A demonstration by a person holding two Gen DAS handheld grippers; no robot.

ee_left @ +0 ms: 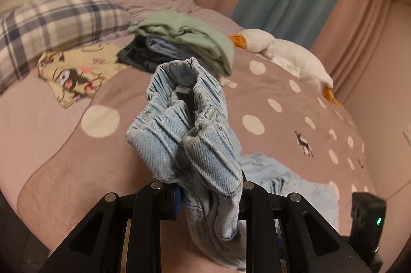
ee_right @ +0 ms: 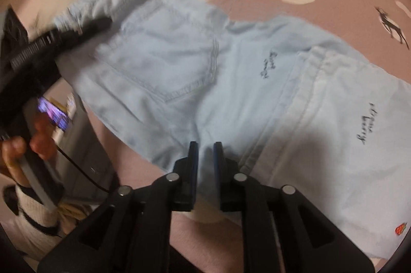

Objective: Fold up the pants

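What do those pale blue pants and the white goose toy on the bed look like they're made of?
The pants look like light-washed cotton denim: a diagonal twill weave shows, with frayed edges and a gathered waistband, matte finish. The goose toy seems to be soft plush, probably synthetic: fuzzy white surface, rounded stuffed shape, orange fabric beak. Neither can be confirmed by sight alone.

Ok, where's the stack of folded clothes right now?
In the left wrist view the folded stack sits on the bedspread beyond the held jeans waistband, between the plaid pillow on its left and the white plush goose on its right.
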